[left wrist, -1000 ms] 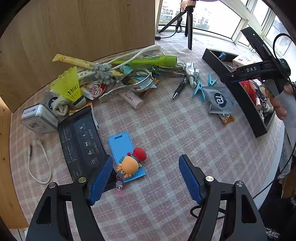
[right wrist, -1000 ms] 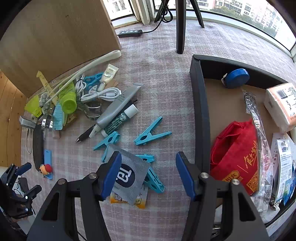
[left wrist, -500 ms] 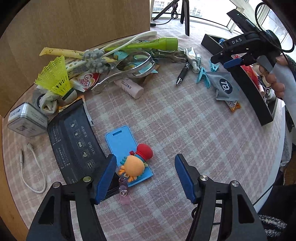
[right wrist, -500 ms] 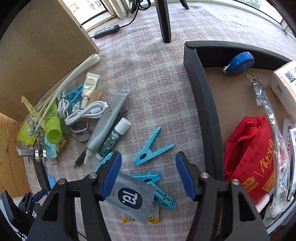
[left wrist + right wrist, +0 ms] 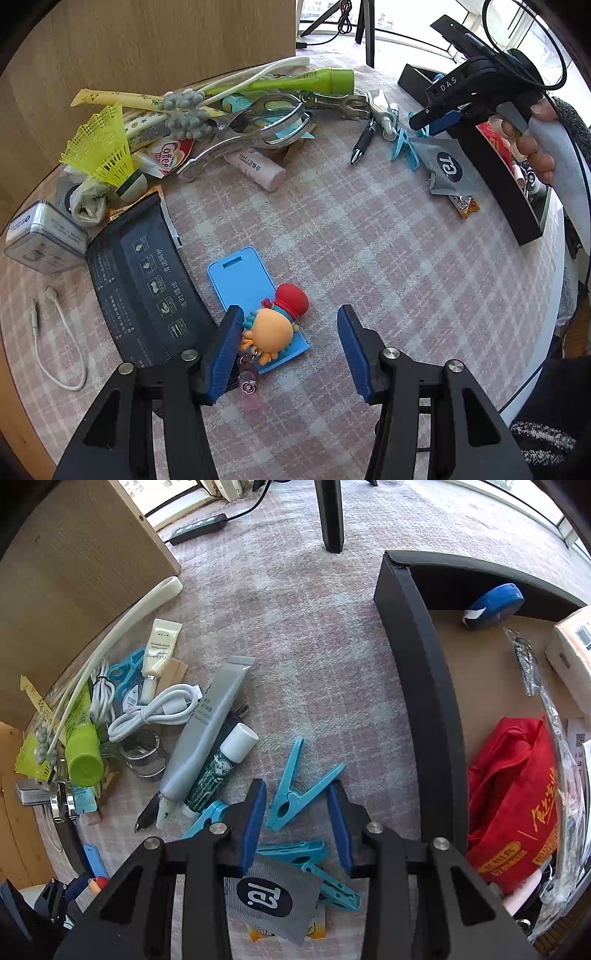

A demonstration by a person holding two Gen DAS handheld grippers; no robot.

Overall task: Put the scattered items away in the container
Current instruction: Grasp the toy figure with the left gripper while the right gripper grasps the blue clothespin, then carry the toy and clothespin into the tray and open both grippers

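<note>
Blue clothespin (image 5: 300, 783) lying on the checked cloth just left of the black container (image 5: 424, 686), tilted, handle end near, open legs pointing far and right. Framed by the right gripper (image 5: 297, 825), pointed straight down over it; jaws closing, roughly a third open, peg between the blue pads but, as far as can be told, not yet pinched. Probably lined up this way so the pads meet the peg's flat sides near the spring.

Blue badge card (image 5: 251, 295) with an orange and red cartoon charm (image 5: 275, 325) on top, lying near the front edge of the table. Bracketed by the left gripper (image 5: 288, 345), angled steeply down; jaws closing, a little under half open, the left pad close against the charm, the right pad well clear. Nothing gripped yet.

Close round the peg: two more blue pegs (image 5: 314, 864) and a grey sachet (image 5: 273, 897) partly under the gripper body, easily dragged along or nudged. To the left, a grey tube (image 5: 207, 734) and a green tube with a white cap (image 5: 218, 768), near but apart.

Beside the card: a black pouch (image 5: 147, 295) touching its left side, likely to catch the left pad. Clear clip (image 5: 248, 386) trailing from the charm toward the near edge.

Container already holding a red bag (image 5: 513, 797), blue tape roll (image 5: 495, 603) and a white box (image 5: 570, 657); tall left wall standing between peg and floor of the box.
</note>
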